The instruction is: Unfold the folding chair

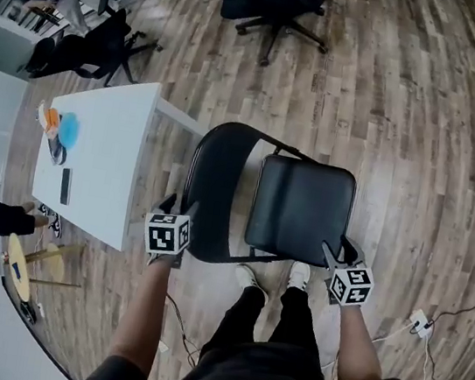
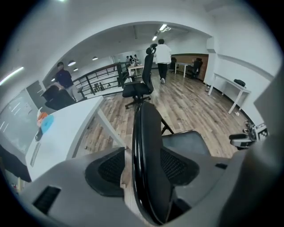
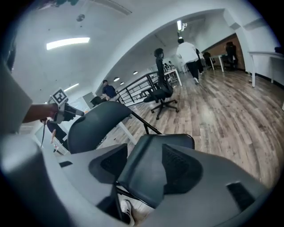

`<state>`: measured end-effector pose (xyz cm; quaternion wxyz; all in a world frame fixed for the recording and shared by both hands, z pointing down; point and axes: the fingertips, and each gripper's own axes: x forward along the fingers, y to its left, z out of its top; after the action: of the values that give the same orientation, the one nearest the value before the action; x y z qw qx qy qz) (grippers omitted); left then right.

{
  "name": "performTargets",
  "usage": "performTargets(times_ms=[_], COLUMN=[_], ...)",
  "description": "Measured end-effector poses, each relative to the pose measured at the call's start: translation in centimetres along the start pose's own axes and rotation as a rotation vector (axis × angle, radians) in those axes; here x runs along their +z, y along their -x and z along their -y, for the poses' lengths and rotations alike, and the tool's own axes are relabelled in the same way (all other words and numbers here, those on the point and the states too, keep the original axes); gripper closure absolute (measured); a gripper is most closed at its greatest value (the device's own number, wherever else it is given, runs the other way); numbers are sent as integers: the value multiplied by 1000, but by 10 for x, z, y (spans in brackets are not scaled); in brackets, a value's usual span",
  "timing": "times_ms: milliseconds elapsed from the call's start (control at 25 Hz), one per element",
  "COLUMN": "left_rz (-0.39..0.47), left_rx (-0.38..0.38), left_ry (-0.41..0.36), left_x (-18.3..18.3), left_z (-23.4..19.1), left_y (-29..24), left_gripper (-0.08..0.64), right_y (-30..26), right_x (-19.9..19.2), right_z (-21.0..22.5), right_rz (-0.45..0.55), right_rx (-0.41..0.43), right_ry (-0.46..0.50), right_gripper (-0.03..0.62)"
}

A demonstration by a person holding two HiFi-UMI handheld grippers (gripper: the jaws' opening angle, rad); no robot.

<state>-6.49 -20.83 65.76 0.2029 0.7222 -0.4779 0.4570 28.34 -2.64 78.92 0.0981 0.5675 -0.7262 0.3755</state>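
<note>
Two pairs of jaws, spread (no grip): left gripper (image 1: 178, 209) astride chair backrest (image 1: 213, 186), right gripper (image 1: 341, 250) astride seat (image 1: 299, 205).

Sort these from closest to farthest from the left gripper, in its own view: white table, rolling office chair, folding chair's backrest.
1. Folding chair's backrest, right between the jaws.
2. White table, just to the left.
3. Rolling office chair, far back across the floor.

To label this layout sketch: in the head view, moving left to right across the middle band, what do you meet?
white table → left gripper → chair backrest → chair seat → right gripper → small white plug on the floor
</note>
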Motion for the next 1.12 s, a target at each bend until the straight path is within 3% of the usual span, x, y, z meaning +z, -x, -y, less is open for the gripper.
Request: performTargets(times_ms=[240, 440, 720, 920, 1120], left_rz=[-71, -106, -132, -226, -230], left_rx=[-71, -136, -242, -331, -322], left_ry=[-13, 10, 40, -10, -20], left_x=[3, 2, -4, -16, -21], left_z=[13, 14, 26, 38, 41], left_y=[-52, -78, -112, -119, -127], left_gripper=[321, 321, 321, 322, 333], right_y=[-44, -82, -121, -156, -173], right_x=[-57, -118, -183, -203, -217], right_z=[94, 137, 190, 203, 198], right_rz=[-81, -161, -197, -181, -158], right_rx=[-58, -10, 15, 96, 234], right_ry=[-195, -395, -515, -590, -688], right_gripper=[316, 268, 232, 218, 210])
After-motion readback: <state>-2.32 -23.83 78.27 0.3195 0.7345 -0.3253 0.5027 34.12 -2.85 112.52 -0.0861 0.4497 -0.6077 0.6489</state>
